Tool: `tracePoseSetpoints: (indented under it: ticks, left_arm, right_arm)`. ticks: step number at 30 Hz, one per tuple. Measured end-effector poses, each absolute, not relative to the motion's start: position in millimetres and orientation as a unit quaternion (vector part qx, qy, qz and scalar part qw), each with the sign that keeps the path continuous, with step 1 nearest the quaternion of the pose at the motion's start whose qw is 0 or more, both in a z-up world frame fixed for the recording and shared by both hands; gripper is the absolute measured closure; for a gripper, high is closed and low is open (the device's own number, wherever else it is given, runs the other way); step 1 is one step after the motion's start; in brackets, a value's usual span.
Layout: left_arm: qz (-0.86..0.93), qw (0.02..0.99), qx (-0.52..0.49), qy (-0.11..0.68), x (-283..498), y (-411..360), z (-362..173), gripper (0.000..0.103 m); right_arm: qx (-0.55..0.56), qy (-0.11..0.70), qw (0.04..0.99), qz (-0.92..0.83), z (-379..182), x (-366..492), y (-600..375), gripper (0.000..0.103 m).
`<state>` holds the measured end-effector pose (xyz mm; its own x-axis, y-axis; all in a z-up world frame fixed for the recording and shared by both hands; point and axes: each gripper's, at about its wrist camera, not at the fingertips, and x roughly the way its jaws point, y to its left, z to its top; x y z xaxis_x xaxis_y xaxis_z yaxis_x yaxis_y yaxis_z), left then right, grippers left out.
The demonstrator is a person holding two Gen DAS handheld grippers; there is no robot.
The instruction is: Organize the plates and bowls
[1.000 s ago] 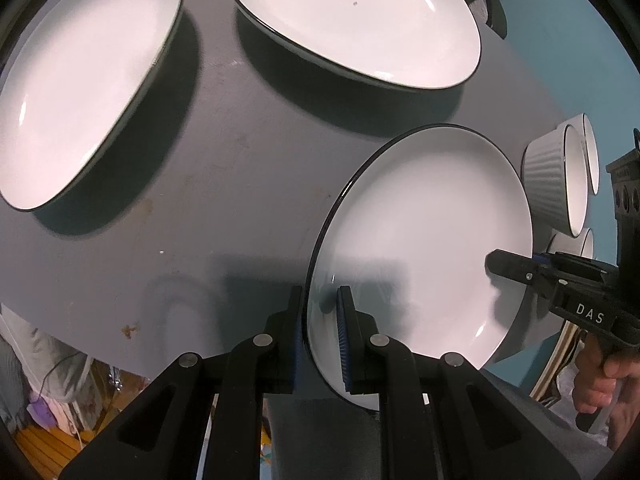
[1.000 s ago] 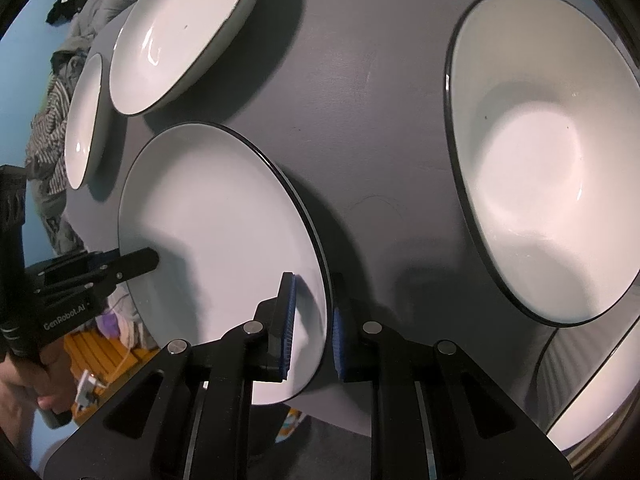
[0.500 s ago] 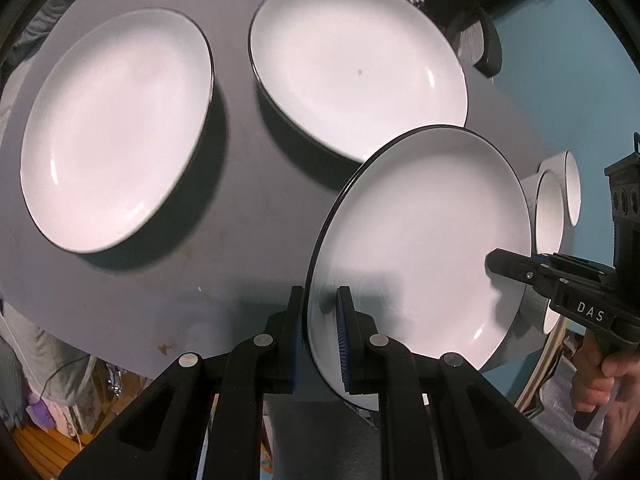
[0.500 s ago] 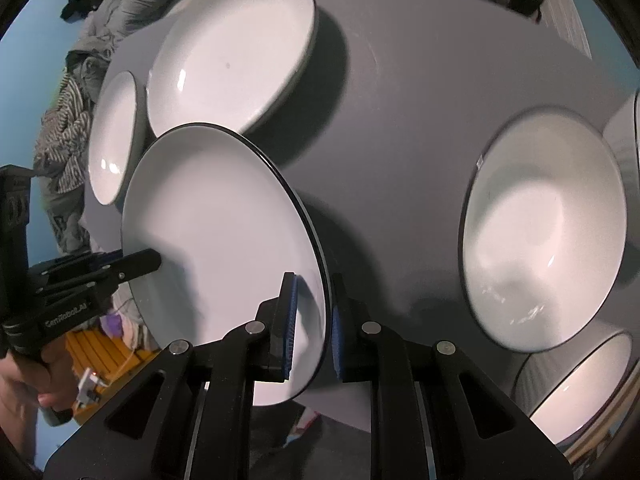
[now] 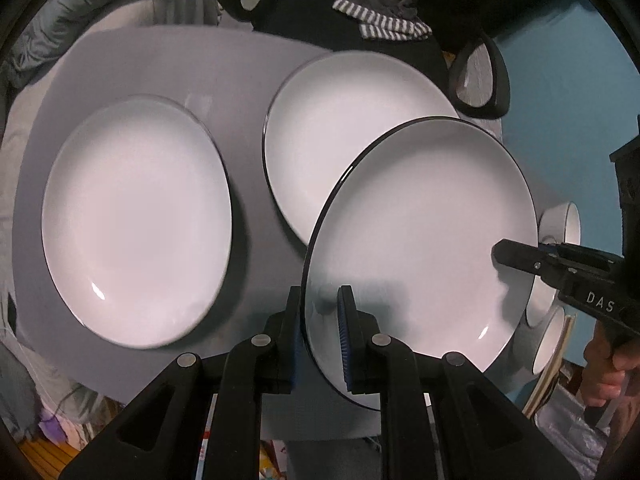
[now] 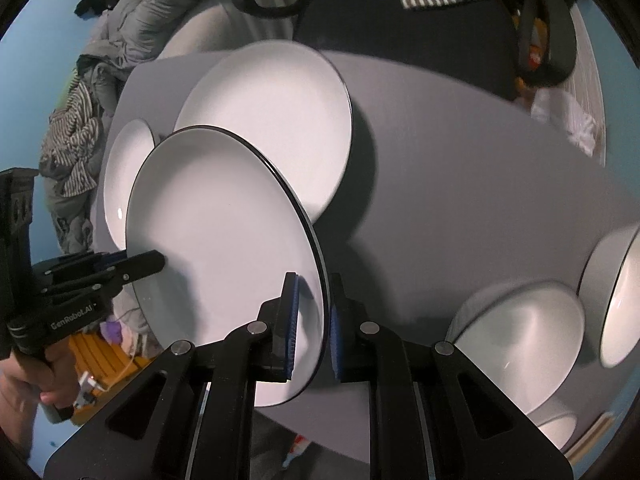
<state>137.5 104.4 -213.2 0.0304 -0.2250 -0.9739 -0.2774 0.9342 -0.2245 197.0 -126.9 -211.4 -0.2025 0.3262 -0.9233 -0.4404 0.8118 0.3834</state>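
Note:
A white plate with a thin black rim (image 5: 420, 240) (image 6: 216, 240) is held in the air above the grey table (image 5: 256, 248), gripped on opposite edges. My left gripper (image 5: 320, 320) is shut on its near-left rim. My right gripper (image 6: 312, 316) is shut on its opposite rim; it also shows in the left wrist view (image 5: 520, 258). Two more white plates lie flat on the table: one at the left (image 5: 136, 220), one behind the held plate (image 5: 340, 120) (image 6: 272, 120). White bowls (image 6: 520, 344) sit at the table's right.
Further bowls (image 6: 616, 304) (image 5: 564, 228) crowd the table's right edge. Clothes and a grey jacket (image 6: 160, 12) pile up behind the table, with a black chair (image 5: 360, 28) at the far side. The table's near edge (image 5: 248, 384) lies just below the grippers.
Both grippers have lifted the held plate higher and back from the table. The plates and bowls on the table look smaller and farther away, and the room behind has come into view.

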Motion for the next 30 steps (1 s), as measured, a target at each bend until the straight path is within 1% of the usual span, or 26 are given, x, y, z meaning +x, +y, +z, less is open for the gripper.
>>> tracePoseSetpoints:
  ticks: [14, 24, 30]
  left_arm:
    - [0.053, 0.694, -0.167, 0.698, 181.2, 124.4, -220.0, 0.086]
    - [0.069, 0.678, -0.159, 0.714, 194.8, 121.9, -241.8, 0.086]
    - [0.068, 0.679, -0.142, 0.718, 198.4, 116.4, -244.6, 0.086]
  right_arm:
    - [-0.029, 0.717, 0.627, 0.304, -219.6, 242.5, -102.2, 0.089]
    - [-0.031, 0.731, 0.614, 0.296, -237.5, 252.9, -87.8, 0.089]
    - [-0.029, 0.740, 0.608, 0.286, -242.4, 255.8, -85.6, 0.089]
